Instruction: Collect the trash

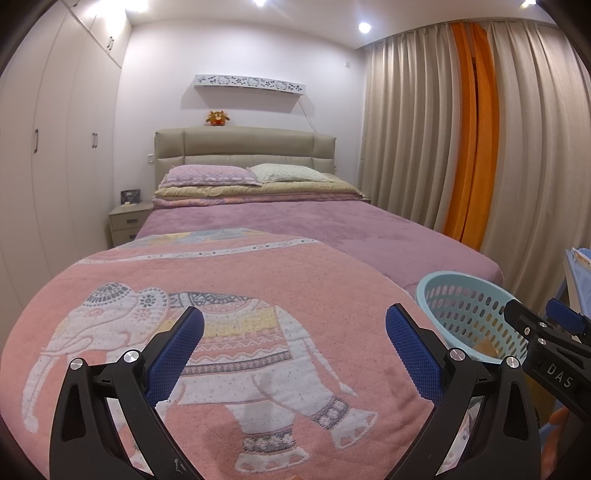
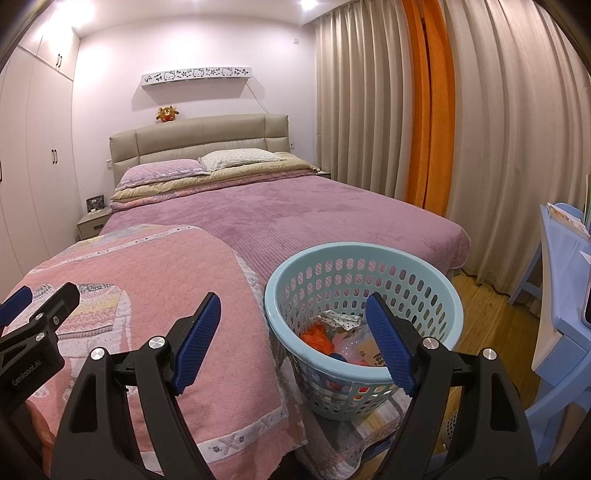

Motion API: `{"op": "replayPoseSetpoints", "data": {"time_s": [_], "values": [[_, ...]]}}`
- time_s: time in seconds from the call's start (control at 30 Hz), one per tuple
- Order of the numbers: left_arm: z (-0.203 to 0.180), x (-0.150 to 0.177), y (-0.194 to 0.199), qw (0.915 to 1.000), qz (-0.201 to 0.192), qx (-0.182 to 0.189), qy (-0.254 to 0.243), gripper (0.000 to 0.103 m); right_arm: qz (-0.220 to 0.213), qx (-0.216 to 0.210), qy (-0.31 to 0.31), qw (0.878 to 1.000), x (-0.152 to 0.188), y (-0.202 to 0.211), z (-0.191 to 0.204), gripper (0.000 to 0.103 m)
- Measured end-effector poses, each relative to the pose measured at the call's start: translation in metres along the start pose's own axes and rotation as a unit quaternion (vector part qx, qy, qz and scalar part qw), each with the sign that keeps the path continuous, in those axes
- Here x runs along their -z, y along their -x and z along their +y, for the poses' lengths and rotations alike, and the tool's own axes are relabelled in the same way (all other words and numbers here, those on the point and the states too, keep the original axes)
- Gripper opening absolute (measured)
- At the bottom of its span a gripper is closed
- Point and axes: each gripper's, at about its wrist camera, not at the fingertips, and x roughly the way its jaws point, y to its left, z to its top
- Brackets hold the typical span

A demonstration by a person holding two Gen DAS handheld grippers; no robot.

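Both claws gape wide and hold nothing: left claw (image 1: 294, 325) over the elephant blanket (image 1: 207, 314), right claw (image 2: 293, 314) beside the blue laundry basket (image 2: 364, 254).

Bedroom, ceiling spotlights (image 1: 364, 26) lit. Padded beige headboard (image 1: 243, 146) against white wall; white wardrobes (image 1: 55, 155) left, nightstand (image 1: 129, 221) beside bed. Beige curtains (image 2: 369, 110) with orange panel (image 2: 428, 103). Wooden floor (image 2: 487, 306).

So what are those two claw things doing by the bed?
A person is tidying up trash with them. Both the left gripper and the right gripper are open and holding nothing, above the pink elephant blanket. The light blue basket beside the blanket already has several bits inside.
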Motion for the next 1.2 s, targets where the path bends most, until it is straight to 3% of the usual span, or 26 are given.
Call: {"op": "replayPoseSetpoints", "data": {"time_s": [0.7, 1.2], "values": [[0.0036, -0.0020, -0.0003, 1.0000, 0.008, 0.003, 0.003, 0.096, 0.014, -0.001, -0.007, 1.000, 0.0038, -0.0061, -0.0025, 0.077], [0.0016, -0.0063, 0.0063, 0.9996, 0.018, -0.017, -0.010, 0.096, 0.022, -0.002, -0.007, 1.000, 0.0022, -0.0092, 0.0010, 0.077]]}}
